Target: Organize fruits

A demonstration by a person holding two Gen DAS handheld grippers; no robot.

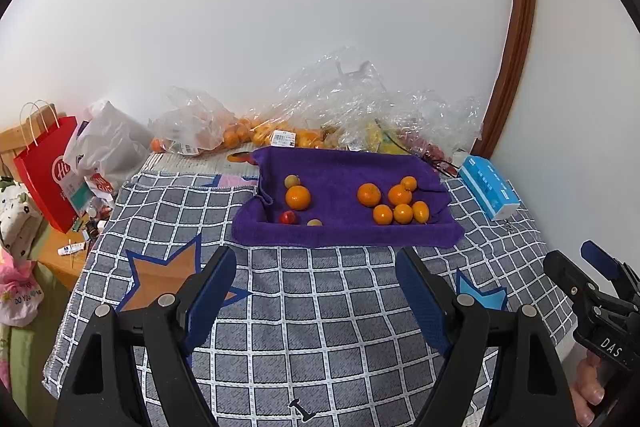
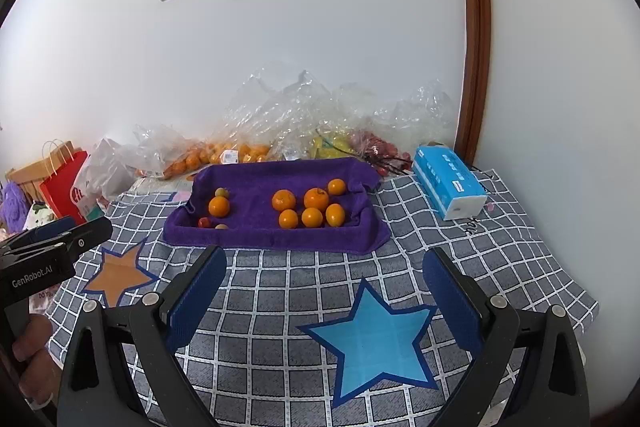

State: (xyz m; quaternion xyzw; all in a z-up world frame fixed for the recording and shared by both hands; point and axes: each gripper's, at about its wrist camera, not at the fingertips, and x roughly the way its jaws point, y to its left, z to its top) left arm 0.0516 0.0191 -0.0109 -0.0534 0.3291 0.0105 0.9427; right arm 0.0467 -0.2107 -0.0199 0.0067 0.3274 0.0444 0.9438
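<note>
Six oranges (image 2: 312, 209) sit clustered right of centre in the right wrist view, on a purple towel (image 2: 256, 187) whose edges are folded up like a shallow tray. On the towel's left side lies a single orange (image 2: 219, 206), with a small greenish-yellow fruit (image 2: 222, 193) just behind it, a small red fruit (image 2: 205, 222) in front of it to the left, and another pale small fruit (image 2: 221, 226) at the towel's front fold.

The towel rests on a grey checked cloth (image 2: 280, 307) with a blue star (image 2: 374, 339) and an orange star (image 2: 118, 277), covering the table. Behind the towel, against the white wall, lie clear plastic bags (image 2: 280, 115) with more oranges and other fruit inside. A blue tissue pack (image 2: 448, 183) lies at the right; a red paper bag (image 2: 64, 183) stands at the left.

The right gripper (image 2: 324, 279) hovers over the cloth below the towel, its jaws wide apart and empty. The left gripper (image 1: 316, 279) is likewise spread open with nothing between its jaws.
</note>
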